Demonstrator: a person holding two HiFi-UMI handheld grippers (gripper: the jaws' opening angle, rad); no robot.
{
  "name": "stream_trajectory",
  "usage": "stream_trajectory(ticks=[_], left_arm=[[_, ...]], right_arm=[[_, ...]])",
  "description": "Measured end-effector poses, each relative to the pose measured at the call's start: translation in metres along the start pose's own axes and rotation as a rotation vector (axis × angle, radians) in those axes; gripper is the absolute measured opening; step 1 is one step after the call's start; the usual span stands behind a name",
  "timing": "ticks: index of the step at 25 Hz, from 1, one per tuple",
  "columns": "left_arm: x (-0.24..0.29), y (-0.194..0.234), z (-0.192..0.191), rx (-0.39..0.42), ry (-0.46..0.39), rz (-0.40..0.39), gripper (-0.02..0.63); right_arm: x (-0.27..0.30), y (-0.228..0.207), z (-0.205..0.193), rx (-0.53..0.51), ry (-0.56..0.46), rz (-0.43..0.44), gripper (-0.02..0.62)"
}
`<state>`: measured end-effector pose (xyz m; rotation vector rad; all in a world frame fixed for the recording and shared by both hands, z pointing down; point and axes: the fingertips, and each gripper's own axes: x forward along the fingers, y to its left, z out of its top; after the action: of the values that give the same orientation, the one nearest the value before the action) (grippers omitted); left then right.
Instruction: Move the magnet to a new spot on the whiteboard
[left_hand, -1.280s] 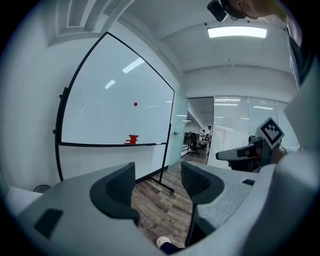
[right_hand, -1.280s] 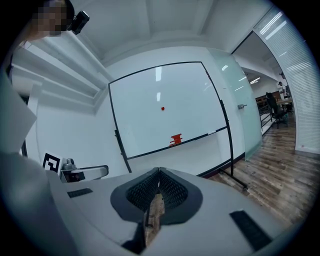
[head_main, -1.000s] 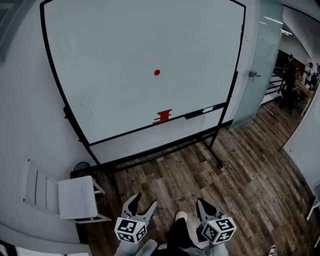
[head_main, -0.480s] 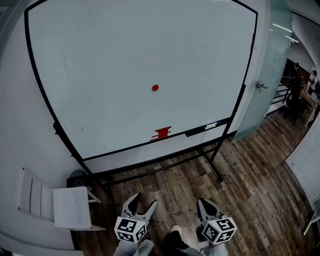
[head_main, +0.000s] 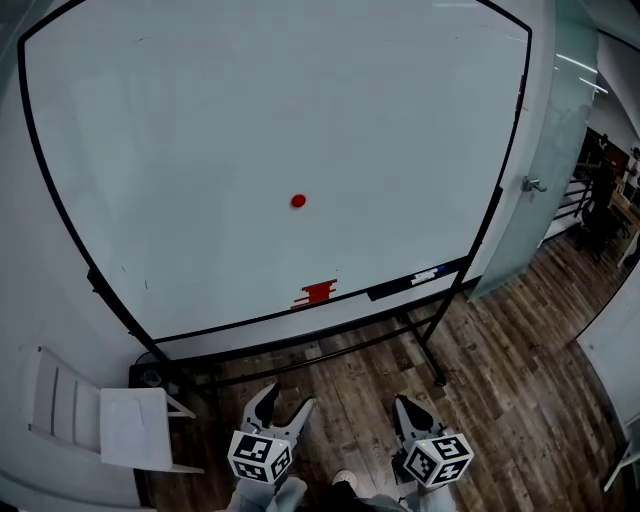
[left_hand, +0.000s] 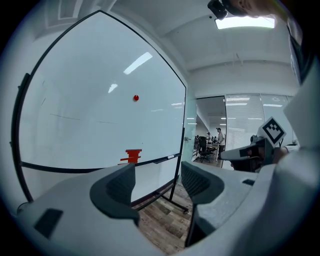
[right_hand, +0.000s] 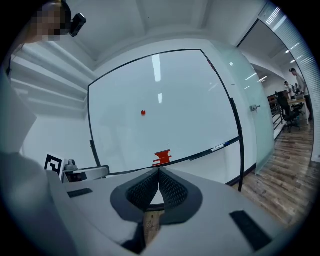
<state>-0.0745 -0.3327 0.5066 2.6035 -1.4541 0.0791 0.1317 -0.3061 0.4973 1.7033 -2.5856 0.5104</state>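
- The large white whiteboard with a black frame (head_main: 200, 120) stands on a wheeled stand and fills most of the head view. It is the working surface, and nearly all of it is bare, so there are many free spots.
- The brown wood-plank floor (head_main: 500, 350) lies between the person and the board. Both tools are held low over it, well apart from the board.
- The left gripper (head_main: 287, 400) has its two grey jaws spread wide with nothing between them; only floor and the board's stand show through the gap.
- The right gripper (head_main: 407, 405) has its ribbed pads pressed together on nothing.
- A red blocky item, perhaps an eraser (head_main: 318, 292), sits on the board's bottom ledge, directly below the magnet.
- The small round red magnet (head_main: 298, 201) clings to the board a little below its middle, untouched.
- In my judgement this is the approach step and no grasp has begun. Next, one gripper must rise to the magnet, most readily the open left one, straddle it, then close squarely on its rim.
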Motion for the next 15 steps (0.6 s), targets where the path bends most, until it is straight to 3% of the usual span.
stream_trajectory(ticks=[15], left_arm=[[0.091,0.016,0.011,0.017,-0.016,0.053,0.282]], right_arm=[[0.07,-0.07,0.029,-0.024,-0.002,0.053,0.026]])
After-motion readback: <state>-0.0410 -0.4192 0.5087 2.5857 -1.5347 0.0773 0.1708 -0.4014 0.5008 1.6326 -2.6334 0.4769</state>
